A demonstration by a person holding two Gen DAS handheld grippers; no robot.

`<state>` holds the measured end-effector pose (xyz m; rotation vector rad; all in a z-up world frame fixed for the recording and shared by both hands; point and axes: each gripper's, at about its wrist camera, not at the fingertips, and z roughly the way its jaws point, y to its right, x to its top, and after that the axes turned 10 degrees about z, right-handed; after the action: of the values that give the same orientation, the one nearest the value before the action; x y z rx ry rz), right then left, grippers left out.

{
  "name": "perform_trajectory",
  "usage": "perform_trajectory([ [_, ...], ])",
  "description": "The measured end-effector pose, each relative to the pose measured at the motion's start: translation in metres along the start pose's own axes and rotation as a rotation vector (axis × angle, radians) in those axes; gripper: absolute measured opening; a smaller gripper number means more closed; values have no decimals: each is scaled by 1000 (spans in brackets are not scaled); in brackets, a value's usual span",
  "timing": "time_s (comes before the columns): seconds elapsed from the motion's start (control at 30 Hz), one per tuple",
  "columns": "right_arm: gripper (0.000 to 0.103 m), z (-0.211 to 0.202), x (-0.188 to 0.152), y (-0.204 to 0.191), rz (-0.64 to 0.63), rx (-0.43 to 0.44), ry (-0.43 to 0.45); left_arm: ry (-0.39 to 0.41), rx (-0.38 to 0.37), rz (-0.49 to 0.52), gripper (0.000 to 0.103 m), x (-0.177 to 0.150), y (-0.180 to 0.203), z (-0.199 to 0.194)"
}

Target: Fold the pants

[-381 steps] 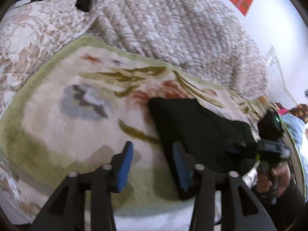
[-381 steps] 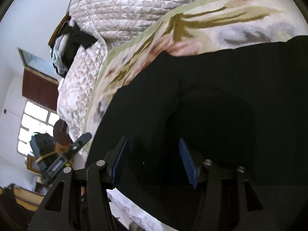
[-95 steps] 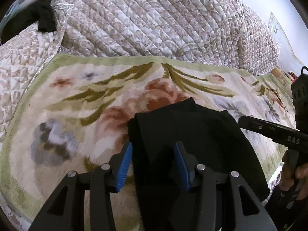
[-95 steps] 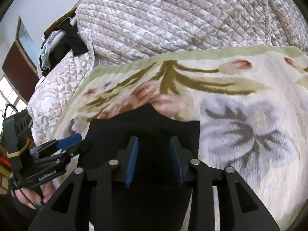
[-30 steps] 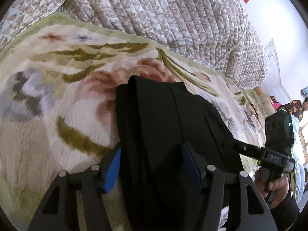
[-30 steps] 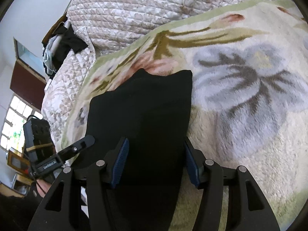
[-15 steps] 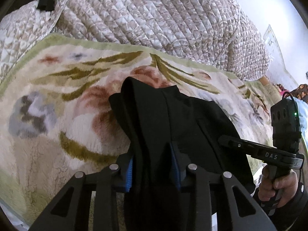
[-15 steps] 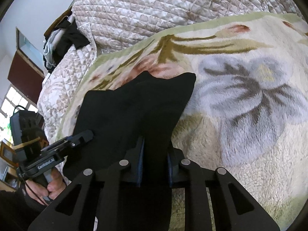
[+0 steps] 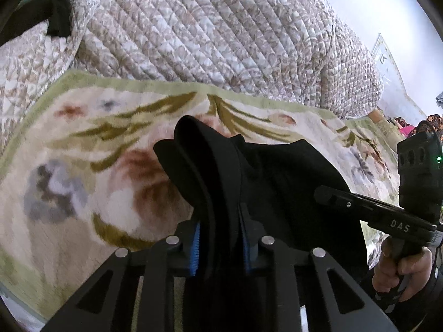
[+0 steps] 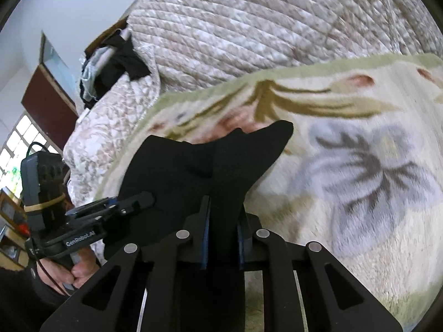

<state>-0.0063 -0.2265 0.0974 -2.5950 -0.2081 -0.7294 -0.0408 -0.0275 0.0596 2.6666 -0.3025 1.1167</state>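
The black pants (image 9: 249, 171), folded into a small bundle, hang above a floral plush blanket (image 9: 83, 166). My left gripper (image 9: 221, 246) is shut on the near left edge of the pants, black cloth bunched between its blue pads. My right gripper (image 10: 223, 240) is shut on the near right edge of the pants (image 10: 199, 166). The far end of the bundle rises off the blanket in both views. The right gripper also shows in the left wrist view (image 9: 326, 193), and the left gripper in the right wrist view (image 10: 133, 202).
The floral blanket (image 10: 360, 166) lies on a bed covered by a quilted beige bedspread (image 9: 221, 41). Dark clothes (image 10: 116, 63) are piled at the bed's far left corner. A white wall and a window stand beyond.
Both grippers went from open over the flat pants to shut on their near edges. They have since lifted, and the bundle has come up off the blanket.
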Motion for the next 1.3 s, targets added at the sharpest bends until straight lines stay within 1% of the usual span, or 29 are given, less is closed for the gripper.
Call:
perform_trajectory([
  [0.1,14,2,8,-11,-16,16,8,18,18,6,24,13,-5,-3],
  [0.33,14,22,48,-30,-63,22,10,38,71,56,24,54,-23,5],
  [0.5,14,53,88,-37,-85,25,6,39,112,88,24,86,-45,24],
  [0.63,14,83,113,-33,-79,21,-5,29,123,98,25,106,-69,50],
  [0.73,15,107,125,-24,-64,7,-22,3,133,75,26,108,-89,77],
  [0.8,15,127,127,-13,-58,-22,-45,-45,140,55,28,101,-101,97],
  [0.83,15,135,127,-8,-52,-42,-57,-68,153,51,31,97,-105,104],
  [0.87,15,140,127,-2,-46,-60,-66,-76,165,53,35,92,-108,107],
  [0.9,17,143,126,3,-41,-67,-78,-75,167,59,37,89,-110,108],
  [0.93,21,144,126,7,-36,-72,-86,-76,170,57,42,88,-112,107],
  [0.97,25,144,126,10,-36,-83,-83,-82,173,50,42,87,-113,106],
  [1.0,33,140,125,12,-40,-119,-65,-83,183,41,42,86,-114,103],
  [1.07,33,133,126,13,-47,-160,-38,-76,232,51,41,85,-112,97],
  [1.13,33,122,127,10,-56,-178,-4,-70,271,66,40,83,-108,88],
  [1.2,33,107,123,-1,-86,-182,33,-44,287,73,40,84,-101,76],
  [1.3,33,92,109,-24,-154,-168,53,-1,281,69,40,82,-90,56],
])
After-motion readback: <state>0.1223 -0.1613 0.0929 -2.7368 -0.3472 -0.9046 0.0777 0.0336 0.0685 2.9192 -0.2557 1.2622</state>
